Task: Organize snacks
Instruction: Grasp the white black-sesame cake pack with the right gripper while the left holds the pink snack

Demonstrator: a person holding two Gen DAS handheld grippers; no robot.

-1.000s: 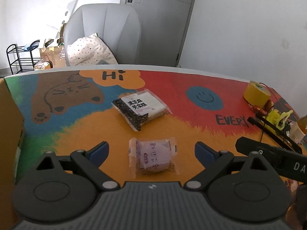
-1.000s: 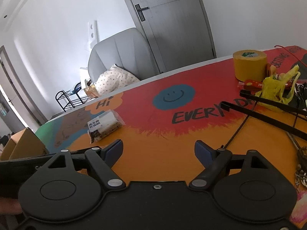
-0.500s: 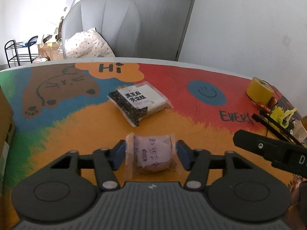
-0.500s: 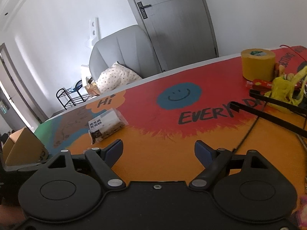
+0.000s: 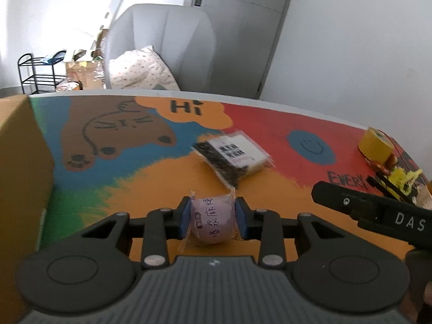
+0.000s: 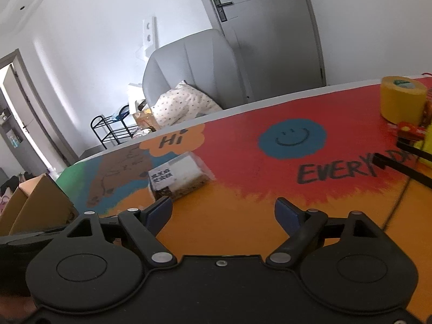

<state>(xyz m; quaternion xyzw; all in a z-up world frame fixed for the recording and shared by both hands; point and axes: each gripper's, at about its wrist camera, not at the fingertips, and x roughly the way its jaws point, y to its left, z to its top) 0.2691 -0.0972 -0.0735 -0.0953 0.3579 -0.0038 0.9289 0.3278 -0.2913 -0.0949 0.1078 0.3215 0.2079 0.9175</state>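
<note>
My left gripper [image 5: 212, 220] is shut on a round purple wrapped snack [image 5: 213, 222] and holds it just above the colourful table mat [image 5: 151, 178]. A black-and-white wrapped snack [image 5: 233, 156] lies on the mat just beyond it; it also shows in the right wrist view [image 6: 176, 179]. A cardboard box [image 5: 23, 178] stands at the left; it also shows in the right wrist view [image 6: 32, 205]. My right gripper [image 6: 223, 212] is open and empty above the orange part of the mat [image 6: 229, 221], to the right of the black-and-white snack.
A yellow tape roll [image 6: 402, 98] and yellow and black clutter [image 5: 397, 181] sit at the table's right end. A grey chair [image 5: 164, 51] with a dotted pillow stands behind the table. The right gripper's body [image 5: 378, 213] reaches in at the right of the left wrist view.
My left gripper has closed on the purple snack and lifted it, swinging left so the box looms larger. My right gripper has shifted a little left, still open.
</note>
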